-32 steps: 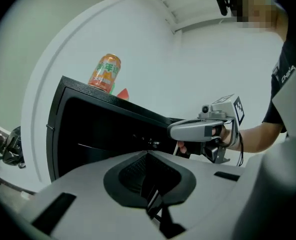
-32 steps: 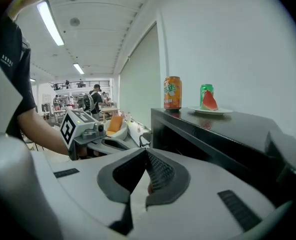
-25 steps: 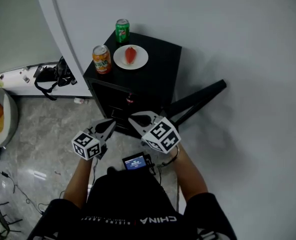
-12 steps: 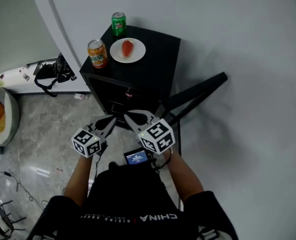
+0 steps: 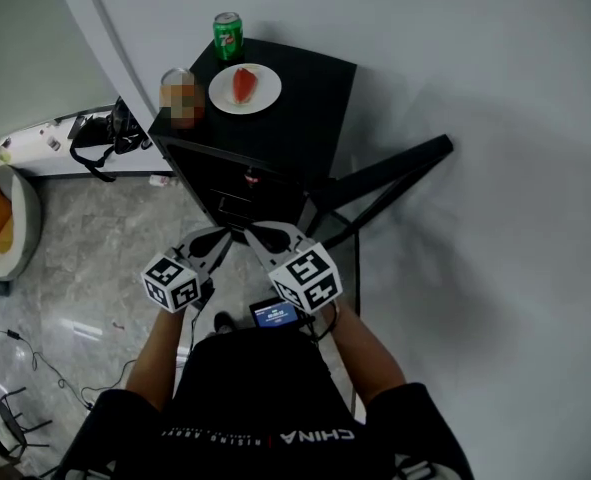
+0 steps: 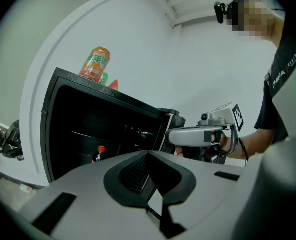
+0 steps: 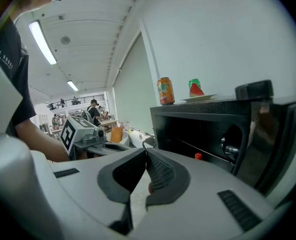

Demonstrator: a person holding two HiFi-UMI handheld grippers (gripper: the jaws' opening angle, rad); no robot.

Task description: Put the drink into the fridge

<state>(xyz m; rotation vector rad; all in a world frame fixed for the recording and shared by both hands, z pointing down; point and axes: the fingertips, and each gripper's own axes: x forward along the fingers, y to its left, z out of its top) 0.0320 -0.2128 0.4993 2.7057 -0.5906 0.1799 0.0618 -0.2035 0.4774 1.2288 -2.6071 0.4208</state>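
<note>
You are standing on a grey marbled floor (image 5: 75,238) in front of a white wall (image 5: 495,108), facing a black fridge (image 5: 310,93) that is sitting against that wall. Its door (image 5: 390,173) is hanging wide open to the right, so the dark shelves inside are showing.

You are holding both tools low in front of your body, just short of the open front and close beside each other. The left gripper (image 5: 225,234) is pointing at the fridge with its jaws pressed together and nothing between them. The right gripper (image 5: 253,231) is doing the same: its pads are meeting, and it is carrying nothing.

On top of the fridge a white plate (image 5: 220,96) is lying with a red slice (image 5: 243,83) on it. The drinks are standing up there too, outside the fridge: an orange can (image 6: 94,64) is sitting at the front left corner, just beside the plate, and a green can (image 5: 227,35) is standing upright at the back edge near the wall.

Inside, a small bottle with a red cap (image 6: 98,154) is standing on a lower shelf.
</note>
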